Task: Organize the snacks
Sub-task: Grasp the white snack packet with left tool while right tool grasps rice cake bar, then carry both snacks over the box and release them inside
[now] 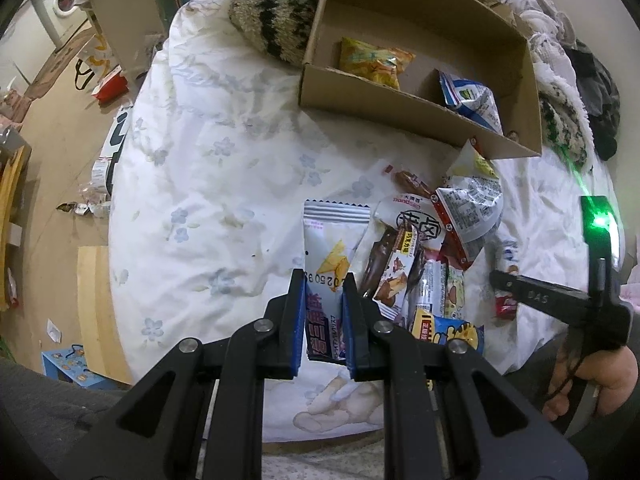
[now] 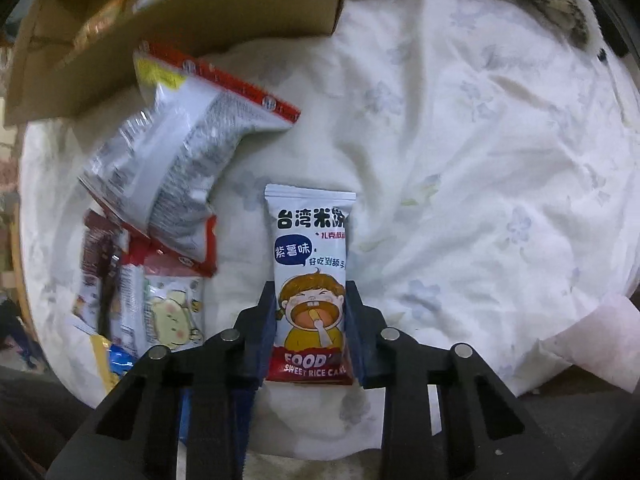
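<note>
Brown cardboard frames the action here: the cardboard box (image 1: 420,120) sits on the flowered white bedsheet (image 1: 224,152), a yellow snack bag (image 1: 374,60) in its left compartment and a blue-and-white packet (image 1: 472,100) in its right one. Just in front of the box's near wall lies the heap of loose snacks (image 1: 436,264), with a crumpled silver bag edged in red (image 1: 468,216) on top, nearest the box. The left claw (image 1: 323,304) is nearly closed, its blue pads pressing both sides of a white-and-purple packet (image 1: 332,248), which points toward the box from the heap's left edge. The right claw (image 2: 312,328) is pinched just as narrowly on a rice-cake bar (image 2: 312,280) printed with a cartoon child, held out over bare sheet to the right of the heap and below the box's corner (image 2: 168,20). Whether either packet is off the sheet or touching it, I can't quite tell from these angles. Behind the box, a striped woolly blanket (image 1: 276,8) bunches up.
</note>
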The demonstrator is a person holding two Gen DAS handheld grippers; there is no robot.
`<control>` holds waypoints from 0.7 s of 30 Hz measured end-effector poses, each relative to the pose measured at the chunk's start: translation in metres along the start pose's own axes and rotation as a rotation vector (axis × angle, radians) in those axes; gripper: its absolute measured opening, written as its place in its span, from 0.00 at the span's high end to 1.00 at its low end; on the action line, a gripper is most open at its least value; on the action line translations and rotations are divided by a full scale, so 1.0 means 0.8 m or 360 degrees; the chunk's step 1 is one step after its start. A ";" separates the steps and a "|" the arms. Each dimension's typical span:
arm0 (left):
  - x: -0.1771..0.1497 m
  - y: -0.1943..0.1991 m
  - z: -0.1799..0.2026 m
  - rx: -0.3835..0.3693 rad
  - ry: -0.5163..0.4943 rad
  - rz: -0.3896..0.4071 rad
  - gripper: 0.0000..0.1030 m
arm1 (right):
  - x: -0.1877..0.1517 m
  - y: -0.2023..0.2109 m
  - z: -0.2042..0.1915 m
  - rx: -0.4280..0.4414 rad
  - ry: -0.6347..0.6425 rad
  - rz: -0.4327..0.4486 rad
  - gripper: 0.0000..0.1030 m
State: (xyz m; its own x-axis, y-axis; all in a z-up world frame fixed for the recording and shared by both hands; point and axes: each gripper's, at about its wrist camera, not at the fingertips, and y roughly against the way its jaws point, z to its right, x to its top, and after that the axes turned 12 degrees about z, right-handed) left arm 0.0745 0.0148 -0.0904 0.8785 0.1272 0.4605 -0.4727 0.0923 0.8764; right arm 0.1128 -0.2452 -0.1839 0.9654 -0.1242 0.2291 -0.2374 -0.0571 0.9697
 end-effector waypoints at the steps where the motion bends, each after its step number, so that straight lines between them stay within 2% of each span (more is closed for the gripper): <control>1: 0.000 0.001 -0.002 0.0003 0.0007 0.0001 0.87 | 0.001 0.005 0.002 -0.0016 -0.0006 0.0029 0.68; 3: 0.001 0.001 -0.004 0.0013 0.0017 0.0008 0.87 | 0.003 0.015 0.013 -0.0056 -0.0061 0.0100 0.68; 7: 0.004 0.006 -0.004 0.0042 0.0013 0.0051 0.87 | 0.010 0.036 0.036 -0.0034 -0.0218 0.0218 0.68; 10: 0.008 0.013 -0.004 0.0058 0.0012 0.0108 0.87 | 0.014 0.067 0.047 0.0043 -0.0313 0.0415 0.68; 14: 0.017 0.028 -0.002 0.0054 0.0019 0.0214 0.87 | 0.017 0.120 0.054 0.0244 -0.0396 0.0718 0.68; 18: 0.031 0.046 0.001 0.0042 0.0004 0.0314 0.87 | 0.033 0.146 0.047 0.0367 -0.0364 0.0799 0.68; 21: 0.046 0.057 0.003 0.0023 0.0000 0.0370 0.87 | 0.040 0.165 0.046 0.0529 -0.0393 0.0874 0.68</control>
State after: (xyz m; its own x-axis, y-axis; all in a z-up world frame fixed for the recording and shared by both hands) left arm 0.0851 0.0212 -0.0335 0.7463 0.1435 0.6500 -0.6612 0.0467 0.7488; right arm 0.1083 -0.2935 -0.0520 0.6523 -0.4420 0.6157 -0.7438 -0.2171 0.6322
